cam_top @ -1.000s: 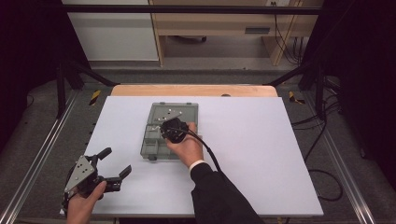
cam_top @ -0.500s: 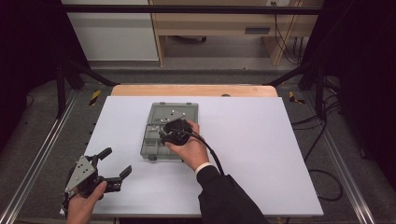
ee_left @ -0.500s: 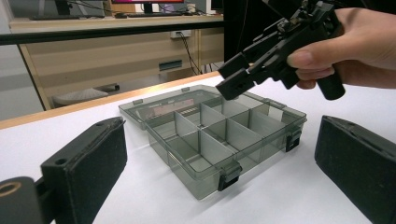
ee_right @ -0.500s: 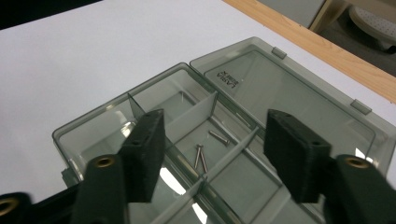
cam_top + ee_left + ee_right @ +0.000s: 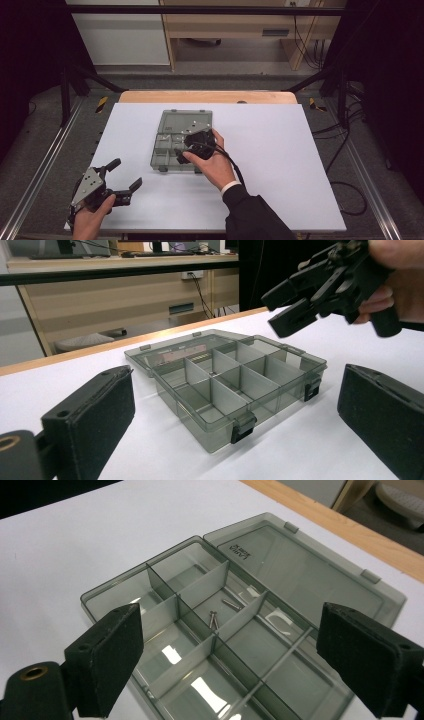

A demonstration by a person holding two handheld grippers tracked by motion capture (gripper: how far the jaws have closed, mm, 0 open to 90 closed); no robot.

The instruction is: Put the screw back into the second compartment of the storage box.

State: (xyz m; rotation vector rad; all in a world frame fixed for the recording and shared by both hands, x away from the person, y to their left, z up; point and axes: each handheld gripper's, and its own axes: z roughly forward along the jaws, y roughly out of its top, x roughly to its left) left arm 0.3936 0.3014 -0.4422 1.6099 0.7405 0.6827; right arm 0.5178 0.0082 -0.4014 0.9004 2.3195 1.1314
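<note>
A smoky grey compartment box (image 5: pixel 160 150) lies open on the white table, its lid (image 5: pixel 187 119) folded flat behind it. Two small metal screws (image 5: pixel 214 619) rest in a middle compartment; the other compartments look empty. My right gripper (image 5: pixel 186 146) hovers open just above the box, jaws spread wide over the compartments (image 5: pixel 235 645). Near the table's front left corner, my left gripper (image 5: pixel 125 173) is open and holds nothing. It faces the box (image 5: pixel 280 390), with the right gripper (image 5: pixel 285 307) above it.
The white table top (image 5: pixel 280 150) extends to the right of the box, with a wooden strip (image 5: pixel 210 96) along its far edge. Metal rails (image 5: pixel 35 185) run along both sides, and cables (image 5: pixel 345 200) lie on the floor at right.
The right hand and its gripper have shifted slightly to the right and nearer over the box. The left gripper has stayed put.
</note>
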